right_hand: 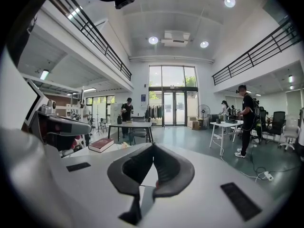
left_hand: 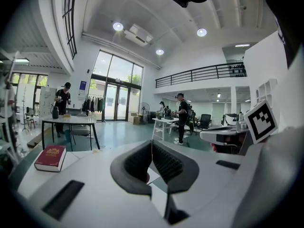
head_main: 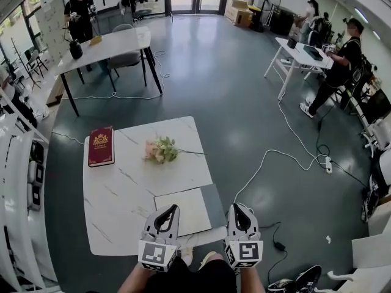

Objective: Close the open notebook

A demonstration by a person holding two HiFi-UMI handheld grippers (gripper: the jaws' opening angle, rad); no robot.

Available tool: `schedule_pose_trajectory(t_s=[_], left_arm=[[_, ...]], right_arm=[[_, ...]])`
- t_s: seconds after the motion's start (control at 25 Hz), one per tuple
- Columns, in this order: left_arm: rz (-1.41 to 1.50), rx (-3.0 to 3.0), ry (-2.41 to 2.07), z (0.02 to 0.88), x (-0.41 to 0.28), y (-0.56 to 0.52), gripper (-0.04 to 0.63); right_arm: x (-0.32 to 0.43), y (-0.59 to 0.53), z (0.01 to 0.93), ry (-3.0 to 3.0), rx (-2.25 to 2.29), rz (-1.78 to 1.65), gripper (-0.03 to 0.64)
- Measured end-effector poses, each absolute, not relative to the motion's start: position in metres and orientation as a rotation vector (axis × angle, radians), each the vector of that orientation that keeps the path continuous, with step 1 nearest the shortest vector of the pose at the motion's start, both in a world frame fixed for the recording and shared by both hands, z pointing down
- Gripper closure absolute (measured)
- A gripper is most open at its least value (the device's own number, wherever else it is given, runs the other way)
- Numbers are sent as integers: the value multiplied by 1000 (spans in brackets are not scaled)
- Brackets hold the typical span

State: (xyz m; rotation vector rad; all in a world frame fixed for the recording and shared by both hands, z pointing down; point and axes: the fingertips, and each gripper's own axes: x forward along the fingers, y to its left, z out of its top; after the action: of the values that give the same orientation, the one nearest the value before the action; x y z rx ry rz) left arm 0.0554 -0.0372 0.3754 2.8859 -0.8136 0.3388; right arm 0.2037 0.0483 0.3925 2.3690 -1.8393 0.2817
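While both tongs hover clenched and empty at the near edge of the worktop (head_main: 122,194), left tongs (head_main: 173,207) and right tongs (head_main: 235,205) side by side, you have no open pages plainly in front of you. The only book to be made out, the red book (head_main: 101,146), lies flat at the far left corner, well apart from you, and its cover looks already down. The main risk is mistaking the target. The pale sheet (head_main: 183,211) just beyond your tips may or may not be notebook pages; that cannot be told. Prod it with shut tips and it could skid off the edge. Reach across for the red book and your arm passes near the flowers (head_main: 161,149), which a careless sweep would drag or knock away.
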Motion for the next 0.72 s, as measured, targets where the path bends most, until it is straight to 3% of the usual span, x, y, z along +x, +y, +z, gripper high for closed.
schedule_pose_trajectory(t_s=[0.72], left_arm=[[503, 2645, -1071, 461, 77, -48, 571]], right_arm=[[236, 6, 491, -2037, 2046, 513, 599]])
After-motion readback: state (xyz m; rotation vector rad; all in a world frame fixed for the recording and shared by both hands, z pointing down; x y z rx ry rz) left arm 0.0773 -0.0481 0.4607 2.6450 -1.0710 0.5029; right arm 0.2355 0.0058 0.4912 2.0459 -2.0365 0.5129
